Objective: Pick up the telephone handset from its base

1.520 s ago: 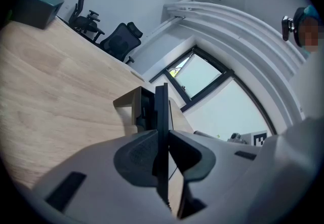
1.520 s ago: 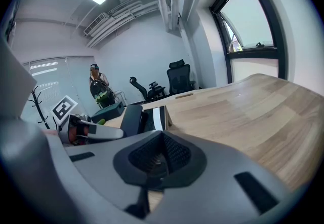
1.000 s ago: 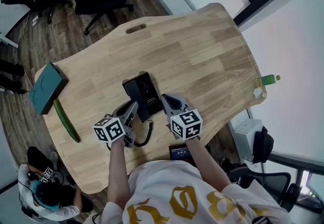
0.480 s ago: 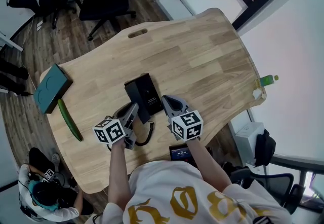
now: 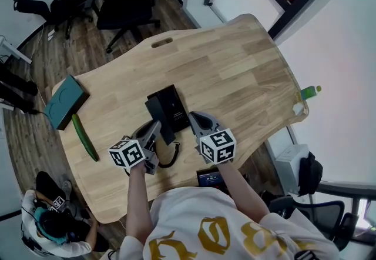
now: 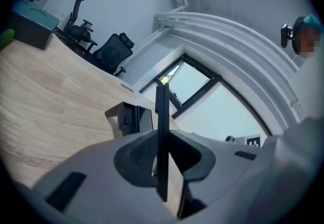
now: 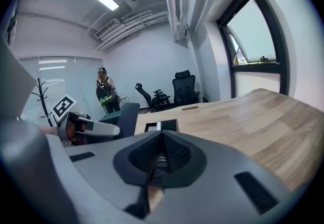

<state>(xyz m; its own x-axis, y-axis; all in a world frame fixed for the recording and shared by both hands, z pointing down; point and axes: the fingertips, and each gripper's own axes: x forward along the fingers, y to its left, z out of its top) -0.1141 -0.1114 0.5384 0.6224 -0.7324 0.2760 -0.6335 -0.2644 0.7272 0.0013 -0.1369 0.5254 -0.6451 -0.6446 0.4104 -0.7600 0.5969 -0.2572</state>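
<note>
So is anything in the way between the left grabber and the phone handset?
No, nothing is in the way. The left gripper has its jaws closed on the handset, which stands on edge between them. The only thing trailing from it is the curly cord, lying on the table near the person.

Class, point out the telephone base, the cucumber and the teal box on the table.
telephone base (image 5: 175, 107): head view, on its top face.
cucumber (image 5: 85, 138): head view, at its middle.
teal box (image 5: 66, 103): head view, on its lid.

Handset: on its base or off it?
Off: the left hand-held gripper clamps the handset, and the base sits behind it on the table.
</note>
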